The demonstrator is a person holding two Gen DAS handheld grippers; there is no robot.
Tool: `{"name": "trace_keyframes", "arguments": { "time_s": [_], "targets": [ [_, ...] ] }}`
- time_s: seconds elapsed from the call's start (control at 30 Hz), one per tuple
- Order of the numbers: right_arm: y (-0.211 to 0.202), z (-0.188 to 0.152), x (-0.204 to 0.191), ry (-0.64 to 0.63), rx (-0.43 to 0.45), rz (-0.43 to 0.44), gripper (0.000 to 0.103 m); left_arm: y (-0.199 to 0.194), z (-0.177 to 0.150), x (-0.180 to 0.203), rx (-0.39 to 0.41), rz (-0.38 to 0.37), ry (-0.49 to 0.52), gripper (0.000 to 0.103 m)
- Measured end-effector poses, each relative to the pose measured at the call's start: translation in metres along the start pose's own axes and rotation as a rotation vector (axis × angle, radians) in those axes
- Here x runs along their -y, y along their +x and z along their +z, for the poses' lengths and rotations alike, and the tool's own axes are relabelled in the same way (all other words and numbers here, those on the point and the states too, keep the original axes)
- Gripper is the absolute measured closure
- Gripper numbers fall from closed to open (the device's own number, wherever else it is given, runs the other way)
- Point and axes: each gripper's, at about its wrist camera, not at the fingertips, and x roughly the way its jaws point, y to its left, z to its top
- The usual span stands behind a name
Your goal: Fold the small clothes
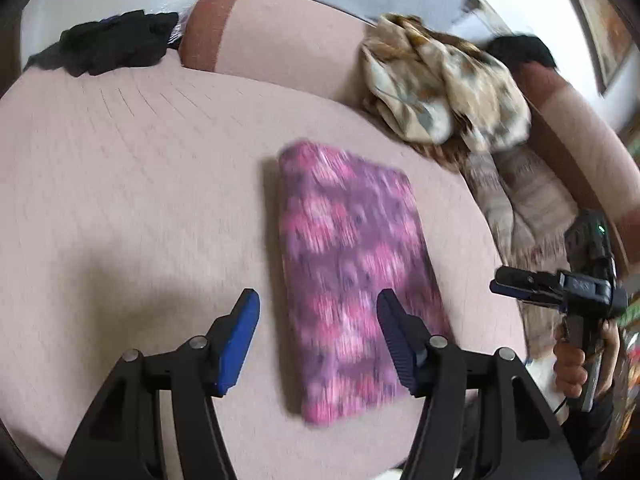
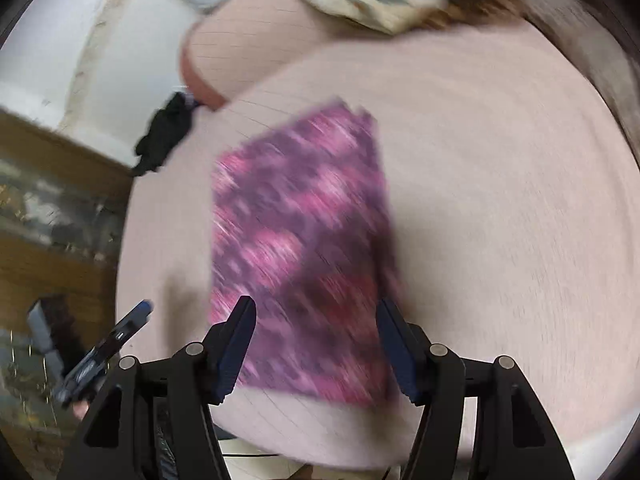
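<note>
A folded pink cloth (image 1: 356, 280) lies flat on the sofa seat (image 1: 140, 200). Both the left tool (image 1: 318, 322) and right tool (image 2: 316, 324) hover spread, empty. Only the left view shows the hand (image 1: 576, 364) gripping the right tool's handle.

A home living room is suggested. A pink upholstered sofa (image 1: 120, 184) is seen, with crumpled clothes (image 1: 444, 92) heaped at two o'clock.
</note>
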Motion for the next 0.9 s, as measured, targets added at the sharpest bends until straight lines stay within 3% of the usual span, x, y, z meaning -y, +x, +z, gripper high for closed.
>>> {"name": "trace_keyframes", "arguments": {
  "time_s": [0.13,0.27,0.33,0.4,0.47,0.5,0.53,0.57,0.6,0.63,0.67,0.73,0.83,0.9],
  "targets": [
    [0.03,0.068,-0.023,-0.033,0.016,0.023,0.036,0.047,0.061,-0.017,-0.044,-0.007,-0.09,0.043],
    [0.08,0.132,-0.004,0.023,0.015,0.001,0.036,0.104,0.104,-0.033,-0.102,-0.046,-0.177,0.043],
    [0.107,0.152,0.012,0.068,-0.007,0.014,0.052,0.131,0.115,-0.034,-0.124,-0.066,-0.176,0.043],
    [0.127,0.157,0.023,0.088,-0.017,0.022,0.063,0.151,0.117,-0.036,-0.146,-0.085,-0.182,0.045],
    [0.139,0.159,0.029,0.103,-0.018,0.038,0.077,0.165,0.113,-0.042,-0.124,-0.149,-0.216,0.056],
    [0.141,0.161,0.031,0.116,-0.016,0.033,0.089,0.17,0.112,-0.044,-0.136,-0.153,-0.236,0.059],
    [0.139,0.16,0.034,0.125,-0.013,0.042,0.094,0.172,0.111,-0.045,-0.145,-0.156,-0.243,0.061],
    [0.138,0.161,0.035,0.137,-0.015,0.041,0.096,0.169,0.112,-0.044,-0.137,-0.163,-0.236,0.064],
    [0.134,0.161,0.036,0.157,-0.018,0.012,0.097,0.165,0.111,-0.044,-0.129,-0.161,-0.237,0.074],
    [0.125,0.162,0.035,0.169,0.0,0.013,0.098,0.156,0.11,-0.043,-0.108,-0.152,-0.252,0.091],
    [0.118,0.164,0.031,0.152,0.022,0.014,0.098,0.147,0.111,-0.042,-0.067,-0.143,-0.25,0.099],
    [0.113,0.167,0.021,0.089,0.052,-0.064,0.099,0.141,0.109,-0.035,-0.019,-0.11,-0.214,0.099],
    [0.15,0.163,0.029,0.058,-0.016,-0.182,0.099,0.159,0.103,-0.037,-0.034,-0.05,-0.173,0.097],
    [0.15,0.16,0.023,0.043,-0.002,-0.176,0.096,0.15,0.1,-0.022,0.0,-0.002,-0.099,0.097]
  ]
}}
